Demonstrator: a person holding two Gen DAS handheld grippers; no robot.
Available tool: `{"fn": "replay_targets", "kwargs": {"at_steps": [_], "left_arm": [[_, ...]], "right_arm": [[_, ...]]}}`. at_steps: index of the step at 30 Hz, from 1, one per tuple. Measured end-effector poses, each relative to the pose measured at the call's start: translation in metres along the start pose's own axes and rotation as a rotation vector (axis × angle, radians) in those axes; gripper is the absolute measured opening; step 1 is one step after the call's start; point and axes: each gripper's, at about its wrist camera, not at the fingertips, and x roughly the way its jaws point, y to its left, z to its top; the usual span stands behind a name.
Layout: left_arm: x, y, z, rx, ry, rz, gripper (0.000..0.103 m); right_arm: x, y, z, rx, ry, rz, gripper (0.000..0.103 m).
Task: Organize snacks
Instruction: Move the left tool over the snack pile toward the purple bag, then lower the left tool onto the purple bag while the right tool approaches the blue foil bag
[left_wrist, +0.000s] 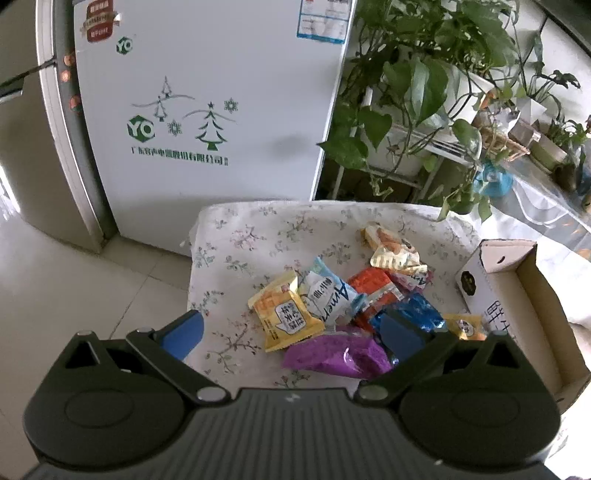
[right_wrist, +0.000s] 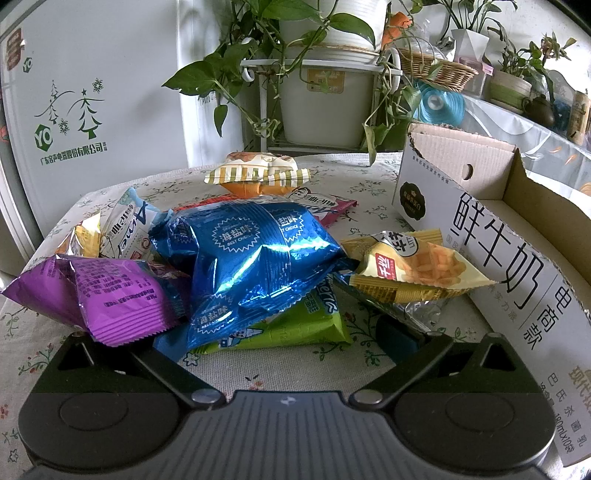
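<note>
The crinkled shiny blue foil snack bag (right_wrist: 251, 258) tops the heap on the flowered tablecloth (right_wrist: 29, 339), dead ahead of the right gripper (right_wrist: 291, 336), its long axis running roughly across the gap between the spread, empty jaws. The left gripper (left_wrist: 295, 332), also wide open, hangs higher and farther back. The white cardboard milk box (right_wrist: 517, 229) stands just right.

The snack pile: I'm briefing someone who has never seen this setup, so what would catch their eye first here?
The shiny blue packet stands out most, on top of the snack heap in the middle of the floral tablecloth, with a purple packet beside it on the left. To the right stands an open cardboard milk box, a yellow packet lying against its side. Behind the table are a white fridge and leafy potted plants.
</note>
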Motion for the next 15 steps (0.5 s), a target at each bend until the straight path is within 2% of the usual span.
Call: {"fn": "replay_targets", "kwargs": {"at_steps": [3,6,12,13,15], "left_arm": [[0.006,-0.004,0.000,-0.006,0.030,0.000,0.102],[0.008,-0.009,0.001,0.002,0.036,0.002,0.102],[0.013,-0.006,0.006,-0.027,0.062,-0.033,0.102],[0.015,-0.004,0.007,-0.037,0.066,-0.030,0.102],[0.017,0.000,0.010,-0.053,0.065,-0.018,0.102]], "right_arm": [[-0.005,0.000,-0.003,0.010,0.013,-0.008,0.103],[-0.014,0.001,-0.003,0.002,0.063,0.004,0.103],[-0.020,0.003,0.016,-0.070,0.350,0.072,0.103],[-0.024,0.001,0.016,-0.063,0.363,0.083,0.103],[-0.044,-0.004,0.018,-0.030,0.297,0.100,0.103]]}}
